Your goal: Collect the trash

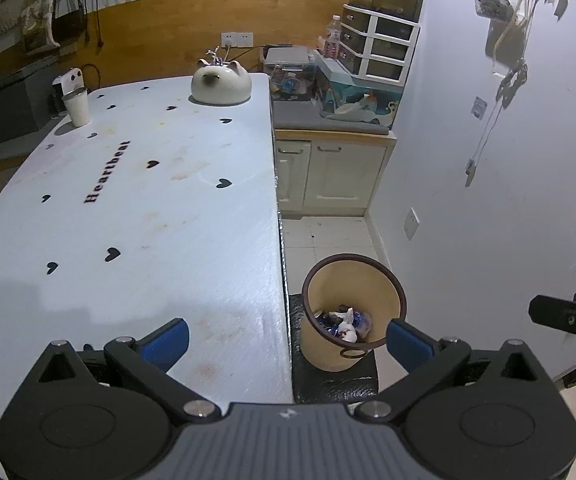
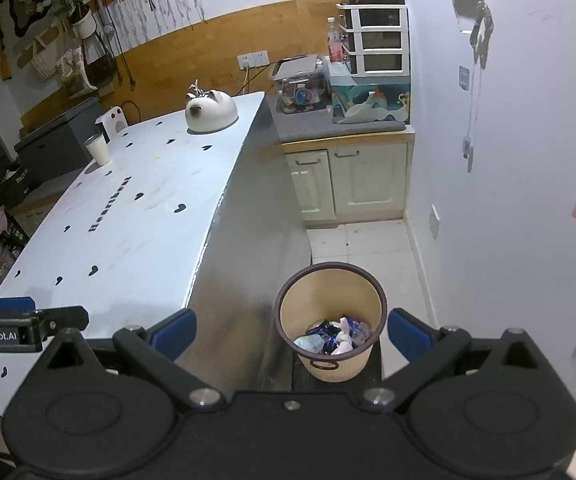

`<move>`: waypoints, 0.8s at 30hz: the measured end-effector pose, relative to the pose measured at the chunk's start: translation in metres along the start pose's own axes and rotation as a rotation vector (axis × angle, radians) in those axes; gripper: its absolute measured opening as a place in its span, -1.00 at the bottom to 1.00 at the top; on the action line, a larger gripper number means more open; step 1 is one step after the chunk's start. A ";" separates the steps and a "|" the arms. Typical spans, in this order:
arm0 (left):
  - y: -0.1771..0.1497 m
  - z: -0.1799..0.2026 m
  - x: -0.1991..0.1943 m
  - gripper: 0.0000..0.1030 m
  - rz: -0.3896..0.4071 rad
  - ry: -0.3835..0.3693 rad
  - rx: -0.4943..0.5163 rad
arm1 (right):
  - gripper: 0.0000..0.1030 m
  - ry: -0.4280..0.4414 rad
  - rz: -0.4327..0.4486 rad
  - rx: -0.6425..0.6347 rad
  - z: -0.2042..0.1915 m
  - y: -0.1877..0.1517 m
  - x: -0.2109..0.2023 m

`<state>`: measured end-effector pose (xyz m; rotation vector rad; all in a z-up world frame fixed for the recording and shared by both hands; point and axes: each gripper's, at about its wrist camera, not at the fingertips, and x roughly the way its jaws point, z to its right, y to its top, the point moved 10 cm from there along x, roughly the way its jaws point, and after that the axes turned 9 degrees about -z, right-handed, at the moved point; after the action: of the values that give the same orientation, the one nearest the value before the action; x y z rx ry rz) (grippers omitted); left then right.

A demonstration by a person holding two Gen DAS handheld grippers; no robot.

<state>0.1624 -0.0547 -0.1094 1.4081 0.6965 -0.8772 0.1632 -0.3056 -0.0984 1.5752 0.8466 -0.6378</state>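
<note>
A beige trash bin (image 1: pixel 352 292) with a dark rim stands on a black stool beside the table; it also shows in the right wrist view (image 2: pixel 330 296). Crumpled white and blue trash (image 1: pixel 346 322) lies in its bottom, seen also from the right (image 2: pixel 334 334). My left gripper (image 1: pixel 288 338) is open and empty above the table's right edge, by the bin. My right gripper (image 2: pixel 292 332) is open and empty above the bin's near side. Each gripper shows at the edge of the other's view: the right one (image 1: pixel 568 318), the left one (image 2: pixel 28 322).
The white table (image 1: pixel 136 208) with black hearts carries a white cup (image 1: pixel 76 108) and a white animal-shaped pot (image 1: pixel 221 84) at its far end. A cream cabinet (image 1: pixel 332 176) with cluttered top stands beyond the bin. A white wall (image 1: pixel 508 200) runs on the right.
</note>
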 end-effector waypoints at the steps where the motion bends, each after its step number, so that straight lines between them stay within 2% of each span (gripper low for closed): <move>1: -0.002 -0.001 -0.001 1.00 0.001 0.001 0.003 | 1.00 -0.003 0.004 0.002 0.000 -0.002 -0.002; 10: -0.012 0.000 -0.007 1.00 0.007 -0.003 0.021 | 1.00 -0.027 0.005 -0.006 -0.009 -0.019 -0.008; 24: -0.014 -0.006 -0.009 1.00 0.013 0.008 -0.008 | 0.99 -0.040 0.007 -0.034 -0.021 -0.020 -0.008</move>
<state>0.1463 -0.0469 -0.1102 1.4087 0.6953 -0.8583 0.1418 -0.2851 -0.1004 1.5292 0.8180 -0.6449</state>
